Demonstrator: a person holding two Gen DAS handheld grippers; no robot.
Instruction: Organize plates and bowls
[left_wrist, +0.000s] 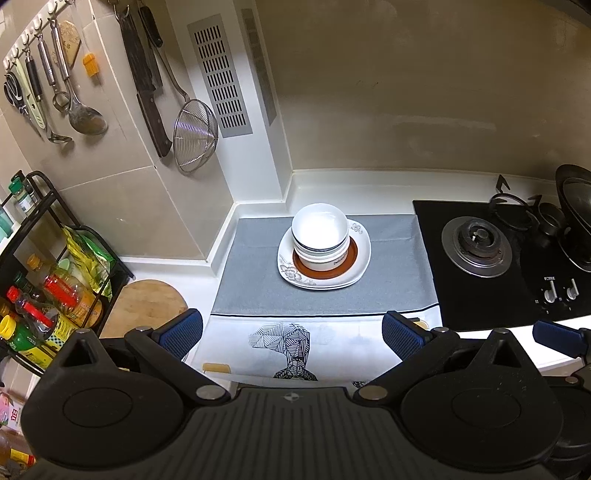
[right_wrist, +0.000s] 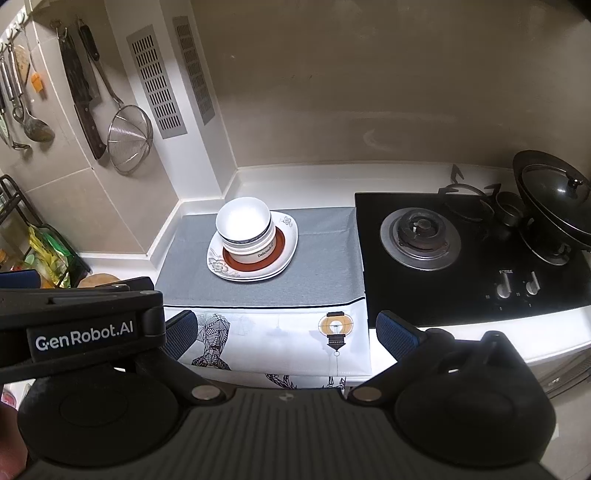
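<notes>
Dishes stacked on the mat, both tools held back and empty.

The bowls (left_wrist: 319, 236) sit nested on the plates (left_wrist: 325, 275) at the middle of the grey mat (left_wrist: 258, 280) on the worktop (left_wrist: 332, 184). Left gripper (left_wrist: 291, 332) and right gripper (right_wrist: 286, 332) hover near the front edge, jaws wide. The hob (left_wrist: 476, 243) lies just right; a spice rack (left_wrist: 48, 295) and cutting board (left_wrist: 147, 302) stand left.

Glossy white ceramic bowls (left_wrist: 320, 236), matt grey cloth mat (left_wrist: 255, 288), shiny black glass hob (right_wrist: 476, 273), wooden board (left_wrist: 147, 306)
</notes>
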